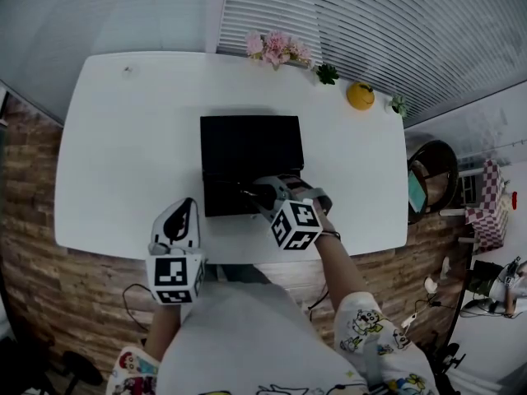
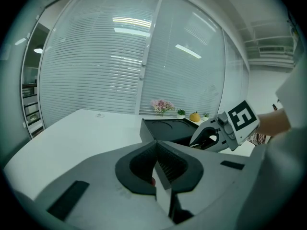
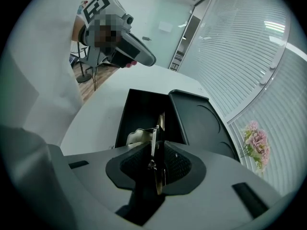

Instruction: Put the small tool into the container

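Small thin silver metal tool (image 3: pixel 156 138) sits edge-on in the right gripper (image 3: pixel 157 159), fingers clamped on it, tip sticking out over the open black rectangular container (image 3: pixel 132 111) on the white counter (image 1: pixel 123 138); not dropped in yet

That gripper is pitched down at the open compartment; black lid (image 1: pixel 251 142) lies flipped back flat on the far side

Over the near counter edge, left of the container, hangs the left gripper (image 2: pixel 156 169), fingers together, nothing between them

Pink flowers (image 1: pixel 276 46) at the far counter edge

The right gripper (image 1: pixel 260 194) tilts steeply down, jaws clamped on the small tool (image 3: pixel 156 134); the left gripper (image 1: pixel 184 214) hovers, jaws together.
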The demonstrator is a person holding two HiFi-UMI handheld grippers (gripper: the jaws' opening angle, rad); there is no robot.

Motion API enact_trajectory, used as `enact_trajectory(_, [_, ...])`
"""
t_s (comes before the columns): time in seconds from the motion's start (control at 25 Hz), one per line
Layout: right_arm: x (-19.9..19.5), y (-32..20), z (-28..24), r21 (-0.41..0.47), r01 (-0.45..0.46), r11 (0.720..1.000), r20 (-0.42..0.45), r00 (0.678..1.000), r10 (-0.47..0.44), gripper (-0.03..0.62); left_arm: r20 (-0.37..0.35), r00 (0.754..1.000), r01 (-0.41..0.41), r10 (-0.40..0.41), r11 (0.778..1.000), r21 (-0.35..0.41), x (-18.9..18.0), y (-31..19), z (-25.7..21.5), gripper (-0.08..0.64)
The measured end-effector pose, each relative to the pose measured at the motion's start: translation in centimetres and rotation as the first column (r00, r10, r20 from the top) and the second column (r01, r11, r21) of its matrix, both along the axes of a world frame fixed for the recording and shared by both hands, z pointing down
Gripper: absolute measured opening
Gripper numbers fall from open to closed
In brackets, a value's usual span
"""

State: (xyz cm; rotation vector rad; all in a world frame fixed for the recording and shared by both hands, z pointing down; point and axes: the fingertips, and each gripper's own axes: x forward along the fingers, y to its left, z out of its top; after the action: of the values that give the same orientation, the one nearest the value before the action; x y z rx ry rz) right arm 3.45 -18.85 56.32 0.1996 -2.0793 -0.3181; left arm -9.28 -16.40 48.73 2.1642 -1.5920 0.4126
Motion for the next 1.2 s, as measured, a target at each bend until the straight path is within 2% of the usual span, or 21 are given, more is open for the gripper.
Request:
enact_trajectory(0.28, [0.1,0.1,0.9,0.018,0.015,1.0,-0.044,0.999,-0.014,0.083,-0.011,1.0,0.0,0.0,1.0,0.005,0.0,0.0,-0.1,0.006])
enact_trajectory(1.2, [0.4,0.6,-0.2,-0.036,-0.022,0.999,0.005,1.0,0.022,0.138,-0.01,1.0,-0.001,0.001,1.0,0.011,-0.1,0.3,0.0,0.006])
